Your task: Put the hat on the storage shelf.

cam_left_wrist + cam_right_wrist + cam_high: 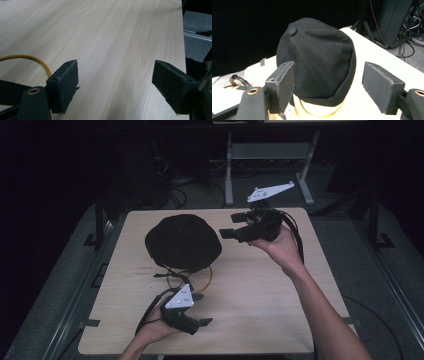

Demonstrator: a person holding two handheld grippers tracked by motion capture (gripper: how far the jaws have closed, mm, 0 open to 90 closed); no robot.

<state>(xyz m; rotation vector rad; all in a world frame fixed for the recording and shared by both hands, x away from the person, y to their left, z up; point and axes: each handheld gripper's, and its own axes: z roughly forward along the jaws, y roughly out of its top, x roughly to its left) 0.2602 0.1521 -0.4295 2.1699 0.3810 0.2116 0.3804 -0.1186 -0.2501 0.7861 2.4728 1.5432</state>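
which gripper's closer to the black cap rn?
Right, marginally. The right gripper hovers open beside the black cap, fingers aimed at it. The left gripper sits open near the table's front edge, below the cap.

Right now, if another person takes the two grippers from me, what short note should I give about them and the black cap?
Left gripper: open, holds nothing, low over the near part of the table, beside the yellow ring.
Right gripper: open, holds nothing, raised at the far right, aimed at the black cap.
Black cap: lies at the table's far left, on top of a yellow ring that shows under its near edge.
Done: nothing gripped so far.
Left: probably bring the right gripper to the cap and close on it.
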